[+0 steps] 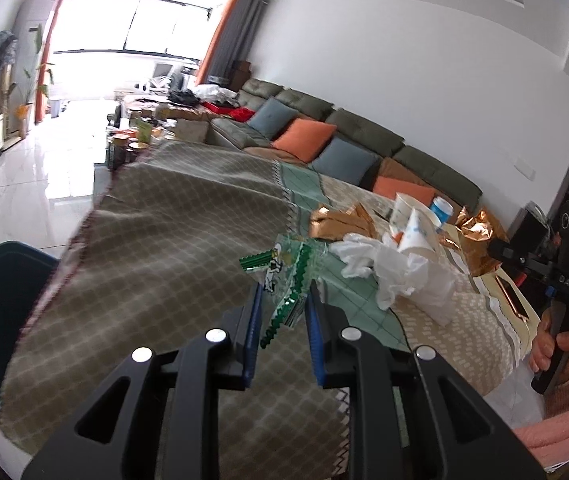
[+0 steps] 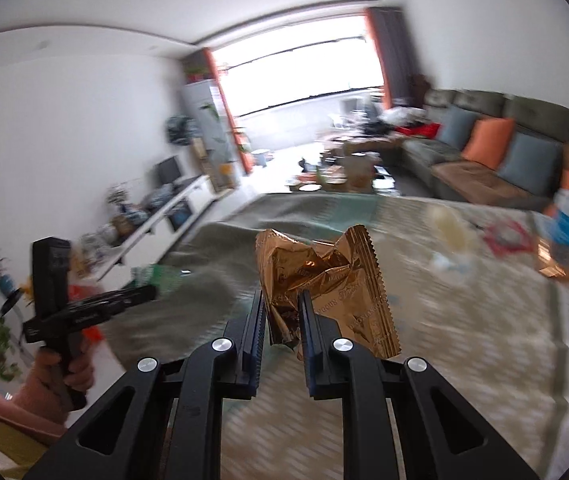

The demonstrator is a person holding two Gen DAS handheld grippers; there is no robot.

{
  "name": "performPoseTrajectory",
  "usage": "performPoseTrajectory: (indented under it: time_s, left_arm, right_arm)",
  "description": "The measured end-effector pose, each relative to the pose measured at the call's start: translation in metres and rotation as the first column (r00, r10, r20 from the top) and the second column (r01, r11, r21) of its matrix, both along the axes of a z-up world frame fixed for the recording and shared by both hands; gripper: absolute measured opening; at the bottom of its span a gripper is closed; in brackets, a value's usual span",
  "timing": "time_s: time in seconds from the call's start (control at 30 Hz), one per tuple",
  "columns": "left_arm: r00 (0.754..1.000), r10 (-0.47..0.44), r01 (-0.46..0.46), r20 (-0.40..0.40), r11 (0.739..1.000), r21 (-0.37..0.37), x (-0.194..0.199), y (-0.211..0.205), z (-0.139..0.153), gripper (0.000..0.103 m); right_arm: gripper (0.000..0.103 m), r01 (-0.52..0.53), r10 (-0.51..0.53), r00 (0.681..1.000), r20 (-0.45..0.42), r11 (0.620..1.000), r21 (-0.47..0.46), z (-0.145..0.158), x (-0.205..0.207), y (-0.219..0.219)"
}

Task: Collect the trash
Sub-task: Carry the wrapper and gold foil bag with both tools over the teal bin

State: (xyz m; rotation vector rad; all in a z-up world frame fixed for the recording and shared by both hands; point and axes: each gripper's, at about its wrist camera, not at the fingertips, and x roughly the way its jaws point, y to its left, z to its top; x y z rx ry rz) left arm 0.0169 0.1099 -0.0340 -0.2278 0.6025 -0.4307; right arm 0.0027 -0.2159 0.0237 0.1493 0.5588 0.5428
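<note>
Your left tool (image 1: 282, 300) pinches a green wrapper (image 1: 284, 280); your right tool (image 2: 280, 312) clamps a gold wrapper (image 2: 324, 280), lettering unreadable.

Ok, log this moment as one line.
left gripper: shut on green wrapper | right gripper: shut on gold wrapper | bin: not reached

Left gripper (image 1: 284, 300): clear wrapper (image 1: 284, 280) pinched between the fingers, above the cloth-covered table (image 1: 188, 232). Ahead and right of it, on the table: crumpled tissue (image 1: 388, 268), paper cups (image 1: 412, 224) behind that, foil wrappers (image 1: 340, 220) alongside. Bin (image 1: 0, 308) to its left, beside the table edge. Sofa (image 1: 364, 136) beyond the table.
Right gripper (image 2: 282, 316): foil packet (image 2: 324, 280) clamped between the fingers, over the table. Bottle (image 2: 568, 220) far right, on the table.
</note>
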Motion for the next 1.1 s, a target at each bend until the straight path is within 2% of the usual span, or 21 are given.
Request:
performPoseTrajectory:
  time_s: [0.17, 0.27, 0.5, 0.83, 1.1]
  left_arm:
    - [0.996, 0.084, -0.084, 0.007, 0.996, -0.003, -0.009, 0.026, 0.004, 0.022]
    - [0.990, 0.141, -0.141, 0.012, 0.990, -0.004, -0.015, 0.045, 0.005, 0.022]
    - [0.959, 0.283, -0.283, 0.014, 0.959, 0.000, -0.029, 0.093, 0.008, 0.022]
    - [0.899, 0.437, -0.437, -0.006, 0.899, 0.010, -0.039, 0.148, 0.003, 0.022]
    - [0.861, 0.507, -0.507, -0.043, 0.862, 0.010, -0.034, 0.179, -0.009, 0.022]
  right_arm:
    - [0.017, -0.175, 0.175, 0.985, 0.000, 0.984, 0.028, 0.001, 0.015, 0.053]
    - [0.017, -0.280, 0.281, 0.959, -0.021, 0.959, 0.043, -0.002, 0.030, 0.086]
    - [0.017, -0.440, 0.444, 0.895, -0.045, 0.894, 0.077, -0.008, 0.047, 0.150]
    - [0.017, -0.591, 0.606, 0.791, -0.079, 0.791, 0.155, -0.010, 0.073, 0.222]
    - [0.017, -0.642, 0.670, 0.735, -0.106, 0.738, 0.207, -0.013, 0.088, 0.265]
